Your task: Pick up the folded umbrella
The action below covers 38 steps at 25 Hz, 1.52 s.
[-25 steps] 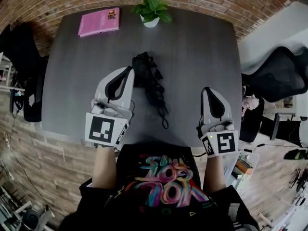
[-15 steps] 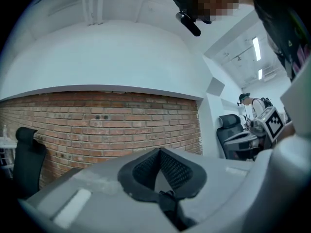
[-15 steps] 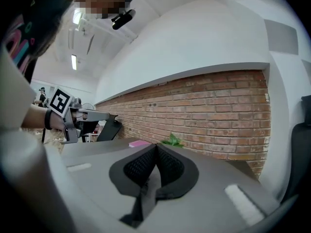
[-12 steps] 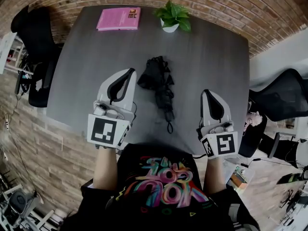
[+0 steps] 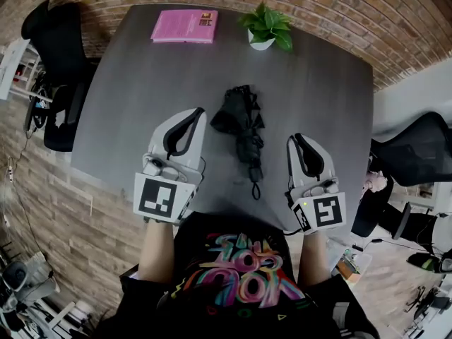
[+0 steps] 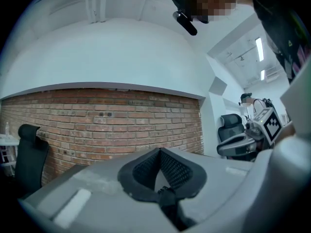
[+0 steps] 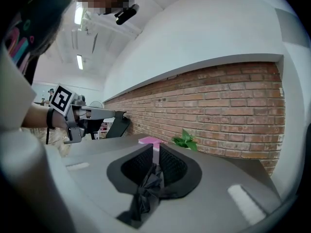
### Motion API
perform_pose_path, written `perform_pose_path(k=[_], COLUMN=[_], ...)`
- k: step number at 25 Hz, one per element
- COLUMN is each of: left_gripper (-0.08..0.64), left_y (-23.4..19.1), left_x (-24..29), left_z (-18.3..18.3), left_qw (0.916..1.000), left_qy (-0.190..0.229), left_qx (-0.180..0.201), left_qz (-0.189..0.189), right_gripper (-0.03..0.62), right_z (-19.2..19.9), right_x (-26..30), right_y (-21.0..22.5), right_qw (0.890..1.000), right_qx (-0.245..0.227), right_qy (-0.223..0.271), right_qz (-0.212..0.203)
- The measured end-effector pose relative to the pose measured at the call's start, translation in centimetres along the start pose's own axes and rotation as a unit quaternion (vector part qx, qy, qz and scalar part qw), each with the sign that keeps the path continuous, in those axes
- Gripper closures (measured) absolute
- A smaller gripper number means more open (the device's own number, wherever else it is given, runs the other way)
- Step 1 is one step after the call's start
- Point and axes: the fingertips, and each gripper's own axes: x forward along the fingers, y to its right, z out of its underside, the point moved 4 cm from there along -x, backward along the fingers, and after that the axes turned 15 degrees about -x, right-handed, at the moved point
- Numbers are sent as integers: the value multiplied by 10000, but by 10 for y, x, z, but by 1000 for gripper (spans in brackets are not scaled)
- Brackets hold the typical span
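The folded black umbrella (image 5: 244,127) lies on the dark grey table (image 5: 134,83), its strap loop (image 5: 256,188) toward me. My left gripper (image 5: 200,111) hovers just left of its bunched top, pads meeting at the tips (image 6: 159,152), holding nothing. My right gripper (image 5: 291,139) hovers to the umbrella's right, clear of it. Its jaws have just been opening and stand a narrow slit apart (image 7: 155,149). In the right gripper view the umbrella (image 7: 146,191) shows through that gap, lying beyond on the table, not gripped.
A pink book (image 5: 185,25) and a small potted plant (image 5: 267,27) sit at the table's far edge by the brick wall. Black office chairs stand at the left (image 5: 56,62) and right (image 5: 417,154). I stand at the table's near edge.
The head view has shifted, so the table sits further right in frame. My right gripper has come closer to the umbrella's right side. The umbrella has not moved on the table.
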Motion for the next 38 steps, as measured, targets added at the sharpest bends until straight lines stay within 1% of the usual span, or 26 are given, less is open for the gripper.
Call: perform_pose_path(k=[3,9,16,20,24,27,29,31,34,38], left_gripper=[558,558,558,558,558,558,558,558,558,558], left_y=[-3,-10,-13,-14,-15,-15,-16,-18,-20,-21], left_x=[-5,-10,-14,-16,-16,-16,-17,-18,-18,-19], left_z=[4,9,15,21,26,30,31,32,34,36], left_qw=[10000,9998,9995,9993,9990,9987,9985,9984,9982,9979], left_qy=[-35,-78,-136,-199,-264,-290,-307,-316,-323,-352], left_qx=[-20,-53,-111,-162,-200,-233,-243,-233,-224,-240], left_qz=[-60,-168,-252,-280,-306,-344,-380,-413,-457,-491], right_gripper=[535,453,362,328,299,278,252,233,222,206], right_z=[2,15,39,54,66,78,85,92,104,123], right_x=[10,31,54,65,76,85,92,99,109,120], right_y=[-9,-24,-43,-53,-59,-63,-67,-70,-72,-78], right_qw=[9997,9971,9910,9863,9825,9799,9782,9768,9753,9677], right_qx=[-51,-81,-125,-159,-174,-122,-41,46,126,280], right_qy=[-59,-318,-679,-879,-996,-1099,-1175,-1246,-1374,-1696], right_qz=[-246,-690,-1150,-1389,-1562,-1662,-1713,-1739,-1725,-1847])
